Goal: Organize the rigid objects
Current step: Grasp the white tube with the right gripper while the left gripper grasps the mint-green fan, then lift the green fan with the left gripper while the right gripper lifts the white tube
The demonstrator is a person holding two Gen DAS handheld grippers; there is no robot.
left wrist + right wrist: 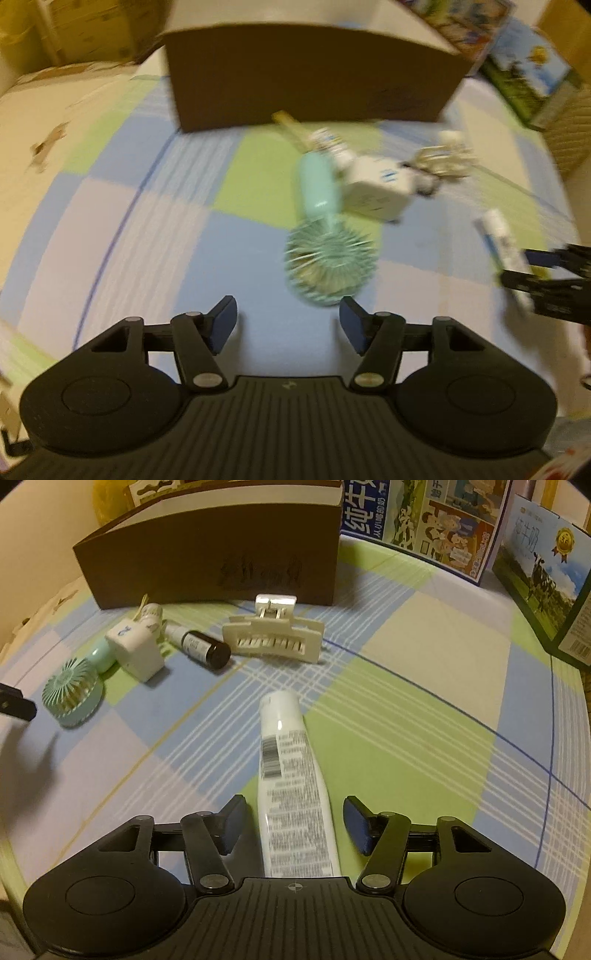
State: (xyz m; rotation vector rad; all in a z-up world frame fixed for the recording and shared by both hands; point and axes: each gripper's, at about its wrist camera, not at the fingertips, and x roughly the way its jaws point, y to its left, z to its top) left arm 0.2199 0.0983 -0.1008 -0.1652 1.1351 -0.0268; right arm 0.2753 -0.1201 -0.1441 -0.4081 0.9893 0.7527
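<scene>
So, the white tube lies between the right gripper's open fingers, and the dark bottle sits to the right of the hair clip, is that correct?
Not quite: in the right wrist view the dark bottle sits left of the hair clip. The white tube does lie between the right gripper's open fingers.

a checked cloth (pixel 406 701) of blue, green and lilac squares covers the surface under warm, dim yellowish light, with printed milk cartons (pixel 428 520) standing along its far right edge and a pale wall (pixel 37 535) at left.
</scene>
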